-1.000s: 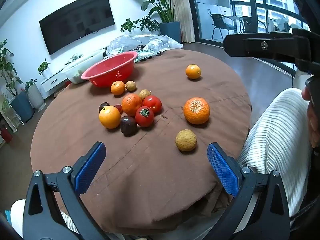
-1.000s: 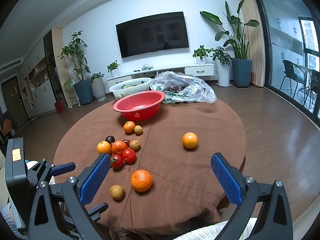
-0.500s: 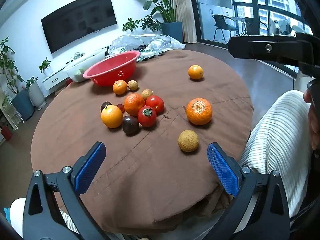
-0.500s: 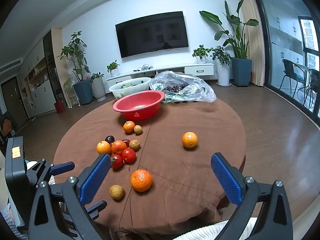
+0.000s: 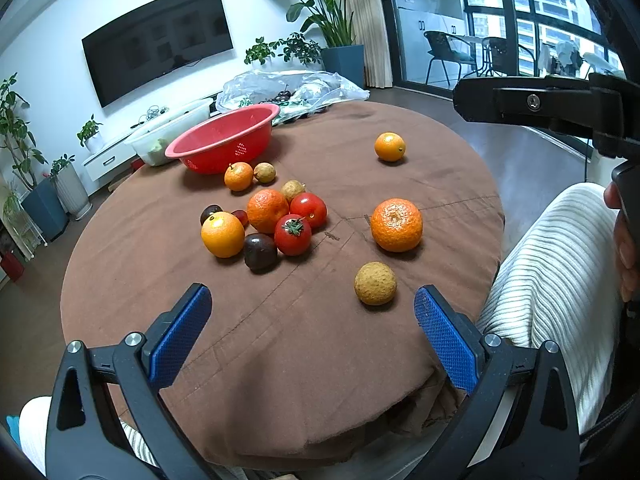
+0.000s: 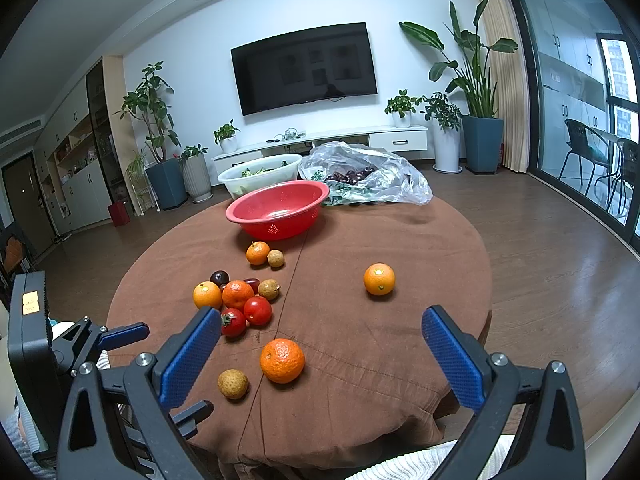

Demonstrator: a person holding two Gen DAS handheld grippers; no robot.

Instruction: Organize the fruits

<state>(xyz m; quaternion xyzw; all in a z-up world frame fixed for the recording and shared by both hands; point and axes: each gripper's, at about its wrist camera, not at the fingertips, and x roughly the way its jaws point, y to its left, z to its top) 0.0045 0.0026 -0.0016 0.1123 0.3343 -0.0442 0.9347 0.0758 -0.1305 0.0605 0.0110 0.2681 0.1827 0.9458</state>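
Note:
Fruit lies scattered on a round table under a brown cloth (image 5: 304, 344). A cluster of oranges, tomatoes (image 5: 293, 234) and dark plums (image 5: 260, 251) sits left of centre. A large orange (image 5: 396, 224) (image 6: 282, 360) and a tan round fruit (image 5: 375, 283) (image 6: 233, 383) lie nearest me. One small orange (image 5: 389, 146) (image 6: 379, 278) sits alone at the right. A red colander basket (image 5: 224, 136) (image 6: 276, 208) stands empty at the far side. My left gripper (image 5: 312, 328) hangs open above the near table edge. My right gripper (image 6: 320, 356) is open too, holding nothing.
A clear plastic bag (image 6: 364, 176) of produce and a white tub (image 6: 260, 176) of greens stand behind the basket. A striped sleeve (image 5: 552, 280) and a hand (image 5: 624, 248) show at the right of the left wrist view. Potted plants and wooden floor surround the table.
The left gripper has drifted slightly, so the fruit sits a little lower in its view. The right gripper's view is nearly unchanged. Both stay open.

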